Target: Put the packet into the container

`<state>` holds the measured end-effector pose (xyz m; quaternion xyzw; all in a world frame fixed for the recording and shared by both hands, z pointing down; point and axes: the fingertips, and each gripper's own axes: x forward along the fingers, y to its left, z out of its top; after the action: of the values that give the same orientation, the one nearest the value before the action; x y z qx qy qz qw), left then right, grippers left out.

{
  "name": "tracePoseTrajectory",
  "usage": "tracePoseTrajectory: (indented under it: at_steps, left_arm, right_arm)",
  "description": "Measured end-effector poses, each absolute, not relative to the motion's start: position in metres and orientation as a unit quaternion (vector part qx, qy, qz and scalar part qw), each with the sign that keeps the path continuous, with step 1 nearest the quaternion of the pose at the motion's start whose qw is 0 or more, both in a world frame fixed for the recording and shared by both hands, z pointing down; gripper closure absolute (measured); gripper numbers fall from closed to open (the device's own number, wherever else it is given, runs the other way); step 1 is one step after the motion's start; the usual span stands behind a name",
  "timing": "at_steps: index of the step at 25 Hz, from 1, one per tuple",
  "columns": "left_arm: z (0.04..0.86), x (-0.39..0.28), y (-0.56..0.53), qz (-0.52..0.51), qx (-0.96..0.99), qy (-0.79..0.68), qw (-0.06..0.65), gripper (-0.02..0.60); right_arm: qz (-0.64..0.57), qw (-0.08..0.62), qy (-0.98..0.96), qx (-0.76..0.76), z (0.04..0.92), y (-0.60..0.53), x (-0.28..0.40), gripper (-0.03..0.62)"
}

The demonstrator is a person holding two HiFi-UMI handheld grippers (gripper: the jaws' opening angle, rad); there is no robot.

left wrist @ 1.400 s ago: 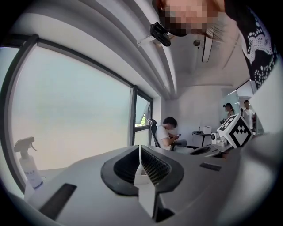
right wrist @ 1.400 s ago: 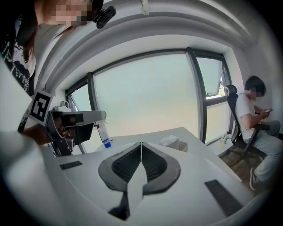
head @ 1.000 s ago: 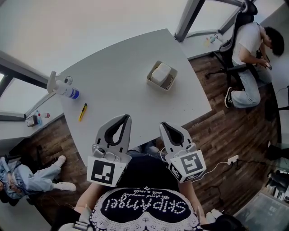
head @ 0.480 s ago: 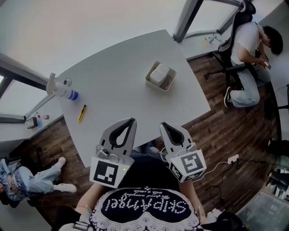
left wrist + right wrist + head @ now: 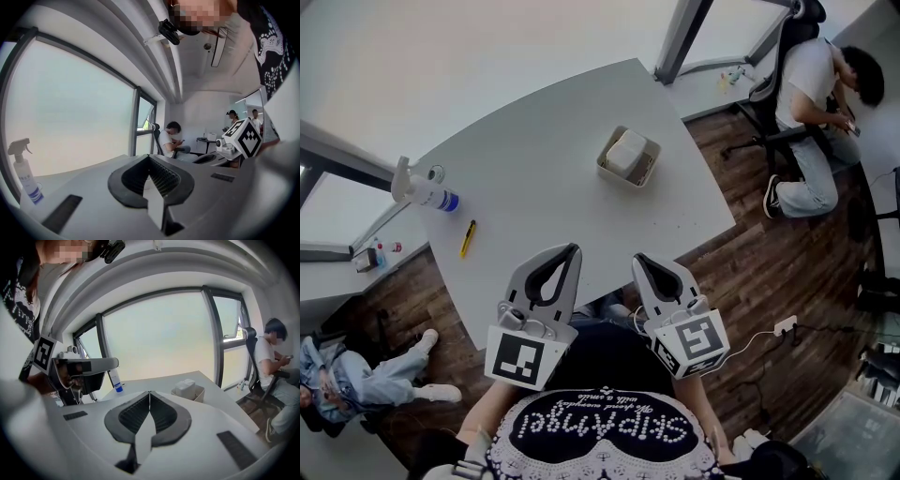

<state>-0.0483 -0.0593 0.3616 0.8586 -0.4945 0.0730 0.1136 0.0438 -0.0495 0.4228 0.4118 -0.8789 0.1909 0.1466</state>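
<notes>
Head view: container near table edge

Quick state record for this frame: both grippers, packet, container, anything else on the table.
left gripper: shut, nothing between the jaws
right gripper: shut, nothing between the jaws
packet: white, lying inside the container
container: on the far right part of the table, away from both grippers
other items: spray bottle and yellow cutter near the table's left edge
task state: packet is in the container
</notes>
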Motion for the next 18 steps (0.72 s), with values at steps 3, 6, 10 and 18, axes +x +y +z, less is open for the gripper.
tracePoseTrajectory:
  at_steps: [3, 6, 10, 18]
  left_arm:
    - [0.3616, -0.0478, -0.0604, 0.072, 0.859, -0.494, 0.114, 0.572]
    - [0.3607, -0.0484, -0.0615, 0.071, 0.859, -0.494, 0.114, 0.572]
    - [0.3613, -0.0498, -0.0633, 0.070, 0.858, -0.496, 0.114, 0.572]
    - [0.3611, -0.0527, -0.0648, 0.070, 0.855, -0.501, 0.117, 0.572]
  right_arm:
    - [0.192, 0.147, -0.878, 0.413, 0.4233, -0.0504, 0.0448, 0.579]
    - [0.192, 0.148, -0.879, 0.411, 0.4240, -0.0506, 0.0451, 0.579]
    - [0.191, 0.155, -0.879, 0.408, 0.4260, -0.0511, 0.0435, 0.580]
    - [0.186, 0.159, -0.882, 0.402, 0.4248, -0.0531, 0.0418, 0.579]
